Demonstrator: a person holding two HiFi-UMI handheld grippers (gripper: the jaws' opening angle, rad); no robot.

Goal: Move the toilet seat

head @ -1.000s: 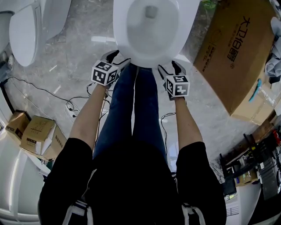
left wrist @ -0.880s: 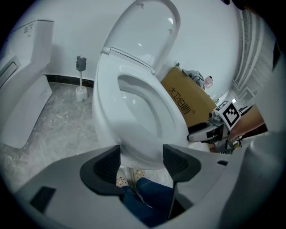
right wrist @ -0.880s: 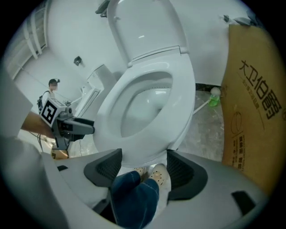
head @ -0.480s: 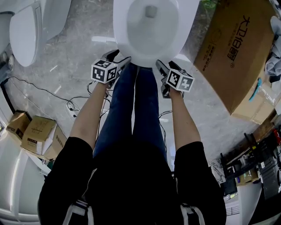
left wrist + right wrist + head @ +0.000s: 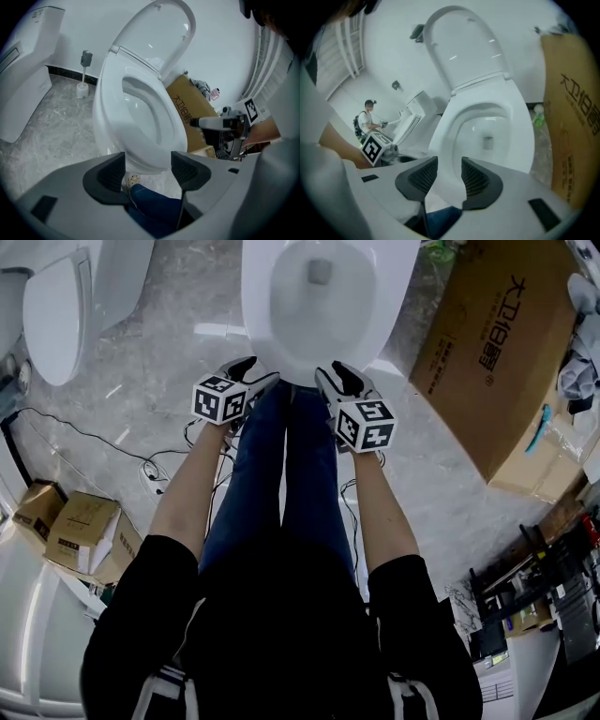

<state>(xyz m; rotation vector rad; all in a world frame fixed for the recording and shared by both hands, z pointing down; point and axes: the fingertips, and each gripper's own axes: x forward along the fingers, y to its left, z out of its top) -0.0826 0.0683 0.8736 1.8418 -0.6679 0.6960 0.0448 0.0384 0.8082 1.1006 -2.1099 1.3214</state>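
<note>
Left hand-held gripper (image 5: 148, 165), jaws wide apart, facing the toilet seat (image 5: 169, 124)

Seat (image 5: 258, 296), top centre: glossy, smooth white. Floor (image 5: 159, 352), upper left: polished grey marble look. Box (image 5: 487, 381), upper right: matt brown cardboard. Jeans (image 5: 281, 484), centre: matt blue denim.

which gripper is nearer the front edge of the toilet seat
Right. The right gripper has just been closing its jaws on the toilet seat at its front rim. The left gripper is open beside the rim, off to the left, with nothing between its jaws.
</note>
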